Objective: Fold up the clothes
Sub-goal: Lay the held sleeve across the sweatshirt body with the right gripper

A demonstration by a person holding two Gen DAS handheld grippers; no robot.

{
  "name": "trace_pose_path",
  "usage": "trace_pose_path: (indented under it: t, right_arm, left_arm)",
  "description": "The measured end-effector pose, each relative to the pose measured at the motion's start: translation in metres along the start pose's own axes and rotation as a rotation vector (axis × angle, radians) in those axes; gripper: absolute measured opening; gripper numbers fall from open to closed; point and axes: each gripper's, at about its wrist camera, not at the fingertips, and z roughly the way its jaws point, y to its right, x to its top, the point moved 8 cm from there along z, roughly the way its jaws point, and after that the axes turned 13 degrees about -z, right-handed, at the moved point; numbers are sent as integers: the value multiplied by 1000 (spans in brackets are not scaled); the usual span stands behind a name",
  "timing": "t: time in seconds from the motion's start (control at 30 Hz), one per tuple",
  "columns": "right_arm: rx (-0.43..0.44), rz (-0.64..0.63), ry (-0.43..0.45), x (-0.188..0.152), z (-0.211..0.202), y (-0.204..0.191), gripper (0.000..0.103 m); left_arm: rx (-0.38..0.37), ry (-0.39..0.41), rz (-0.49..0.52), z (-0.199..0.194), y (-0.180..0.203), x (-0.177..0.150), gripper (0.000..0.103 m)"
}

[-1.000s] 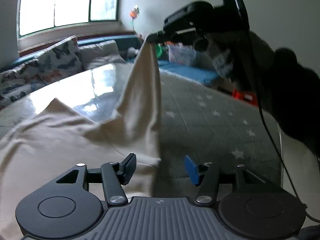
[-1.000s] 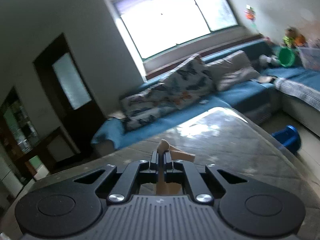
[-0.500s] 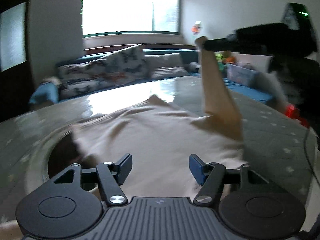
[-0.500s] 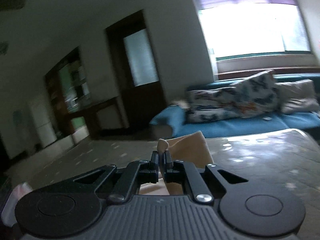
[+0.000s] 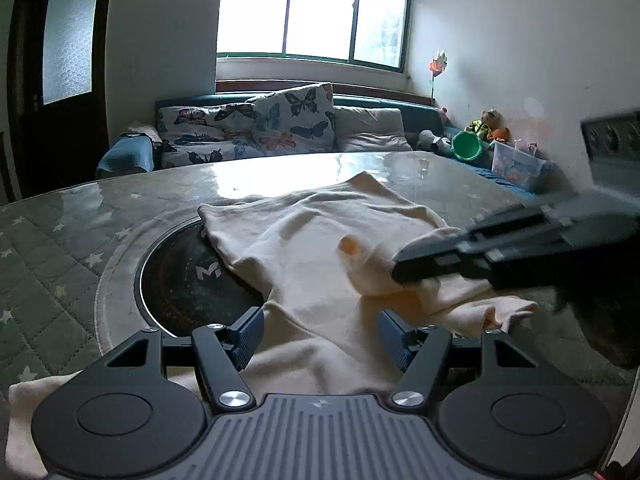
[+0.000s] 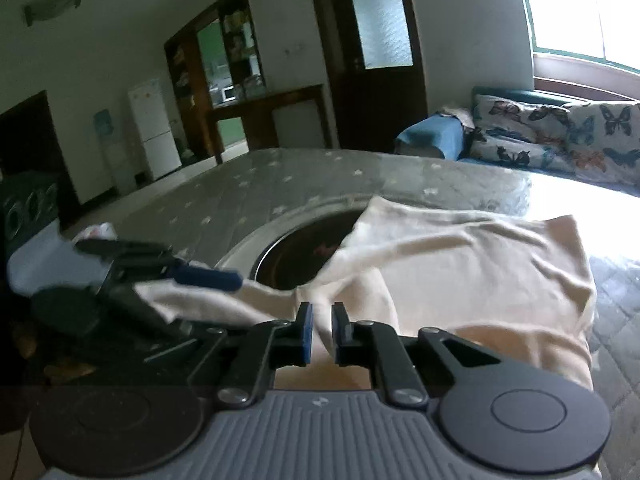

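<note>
In the left wrist view the left gripper (image 5: 318, 336) stands wide, its blue pads (image 5: 248, 338) apart with nothing pinched; the cream cloth (image 5: 304, 248) runs beneath and between them. The cloth lies rumpled on the table (image 5: 56, 248), partly covering a dark round inset (image 5: 180, 280) in the tabletop. From the right, the right gripper (image 5: 404, 266) reaches in low over a doubled-over fold of the cloth, blurred. Behind the table stand a sofa (image 5: 128, 156) with butterfly cushions (image 5: 296, 118) and a window (image 5: 316, 12). In the right wrist view the right gripper (image 6: 322, 334) shows a narrow gap, its jaws opening, with a fold of cloth (image 6: 460, 264) standing between the pads; whether they press it I cannot tell. The left gripper (image 6: 208, 278) is at the left over the cloth's edge, near the inset (image 6: 296, 256).
</note>
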Motion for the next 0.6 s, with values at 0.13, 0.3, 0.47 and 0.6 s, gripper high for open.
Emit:
trace_pose_path:
  t: [0.13,0.3,0.47,0.6]
  right_arm:
    - [-43,14,-25,-21,-25,15,12]
    - [-87,91,-51,-45,-52,50,15]
    - [-218,115,-35,-56,-68,84,17]
    - [-259,124,-57,-68,-66,99,17]
  left_arm:
    - [-7,16,3,2,5,6,67]
    - [-23,28,6,9,13,13,67]
    - [-32,-21,32,26,28,6,66]
    - [-31,-60,40,38,33,-4,56]
